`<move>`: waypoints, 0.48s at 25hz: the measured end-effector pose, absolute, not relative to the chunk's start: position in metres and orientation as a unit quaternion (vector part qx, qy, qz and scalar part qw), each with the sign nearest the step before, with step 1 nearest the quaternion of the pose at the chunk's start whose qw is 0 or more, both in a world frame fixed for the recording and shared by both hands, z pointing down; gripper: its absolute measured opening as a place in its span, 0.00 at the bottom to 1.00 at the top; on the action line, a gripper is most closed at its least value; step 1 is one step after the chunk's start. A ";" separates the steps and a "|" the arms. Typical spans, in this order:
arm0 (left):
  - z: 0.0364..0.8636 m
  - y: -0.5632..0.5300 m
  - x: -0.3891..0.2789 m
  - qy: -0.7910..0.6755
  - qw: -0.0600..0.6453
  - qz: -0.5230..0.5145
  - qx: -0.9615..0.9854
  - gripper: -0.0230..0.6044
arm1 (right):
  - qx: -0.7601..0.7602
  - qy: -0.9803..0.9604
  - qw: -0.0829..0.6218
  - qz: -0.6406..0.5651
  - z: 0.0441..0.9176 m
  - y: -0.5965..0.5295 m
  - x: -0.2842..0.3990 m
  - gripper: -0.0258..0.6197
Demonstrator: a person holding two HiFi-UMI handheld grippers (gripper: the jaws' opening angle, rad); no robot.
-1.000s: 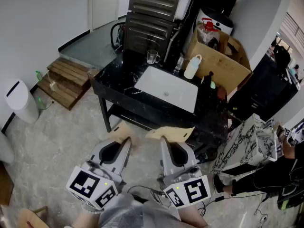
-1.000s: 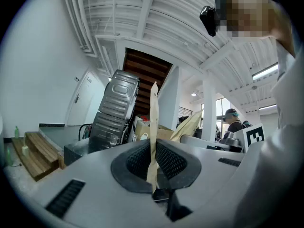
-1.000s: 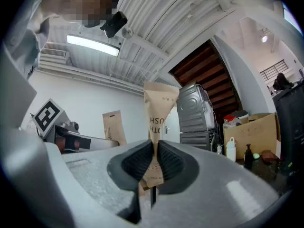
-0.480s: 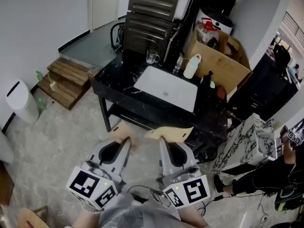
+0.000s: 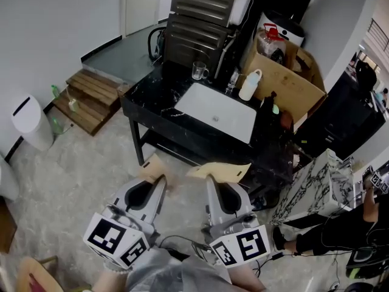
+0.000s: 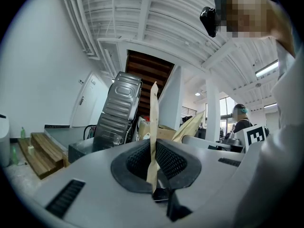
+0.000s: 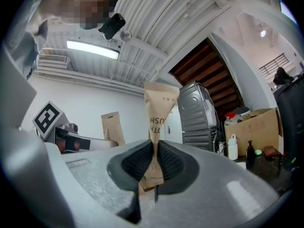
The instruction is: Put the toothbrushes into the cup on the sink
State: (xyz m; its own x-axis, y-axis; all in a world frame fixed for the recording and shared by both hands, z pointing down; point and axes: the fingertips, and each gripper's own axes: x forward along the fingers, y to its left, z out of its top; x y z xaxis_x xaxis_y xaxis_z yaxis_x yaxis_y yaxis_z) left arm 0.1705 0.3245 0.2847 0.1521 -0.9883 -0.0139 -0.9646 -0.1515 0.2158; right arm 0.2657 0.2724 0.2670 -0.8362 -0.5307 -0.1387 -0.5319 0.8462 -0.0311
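Left toothbrush packet (image 5: 152, 168) and right toothbrush packet (image 5: 220, 171) hanging well in front of the sink (image 5: 200, 102)
Both are flat brown paper sleeves, the right one showing printed lettering. Each is being pinched upright, the left packet between the jaws of the left gripper (image 5: 157, 181) and the right packet in the right gripper (image 5: 214, 181). The clear glass cup (image 5: 198, 71) is standing upright by the sink's far left corner.
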 end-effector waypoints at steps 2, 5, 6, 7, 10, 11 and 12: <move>0.288 0.328 0.175 -0.650 0.076 -0.076 0.752 0.08 | -0.273 0.959 0.073 0.003 0.271 0.274 0.270 0.09; 0.291 0.332 0.181 -0.655 0.075 -0.077 0.748 0.08 | -0.265 0.961 0.073 0.002 0.276 0.277 0.275 0.09; 0.291 0.332 0.183 -0.655 0.074 -0.077 0.748 0.08 | -0.263 0.962 0.073 0.002 0.277 0.277 0.276 0.09; 0.291 0.333 0.185 -0.656 0.072 -0.077 0.747 0.08 | -0.260 0.963 0.074 0.002 0.277 0.278 0.277 0.09; 0.290 0.333 0.188 -0.659 0.068 -0.076 0.745 0.08 | -0.257 0.964 0.074 -0.001 0.280 0.277 0.279 0.09; 0.291 0.332 0.188 -0.659 0.068 -0.076 0.745 0.08 | -0.256 0.964 0.075 -0.002 0.281 0.276 0.279 0.08; 0.291 0.332 0.188 -0.660 0.068 -0.076 0.744 0.08 | -0.255 0.964 0.074 -0.003 0.282 0.276 0.279 0.09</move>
State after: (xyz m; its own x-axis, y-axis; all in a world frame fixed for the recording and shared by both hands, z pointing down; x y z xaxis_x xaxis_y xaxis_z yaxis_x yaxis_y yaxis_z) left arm 0.1878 0.3321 0.2910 0.1166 -0.9929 -0.0232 -0.9723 -0.1189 0.2011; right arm 0.2786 0.2759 0.2820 -0.8588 -0.4922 -0.1421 -0.4913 0.8699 -0.0436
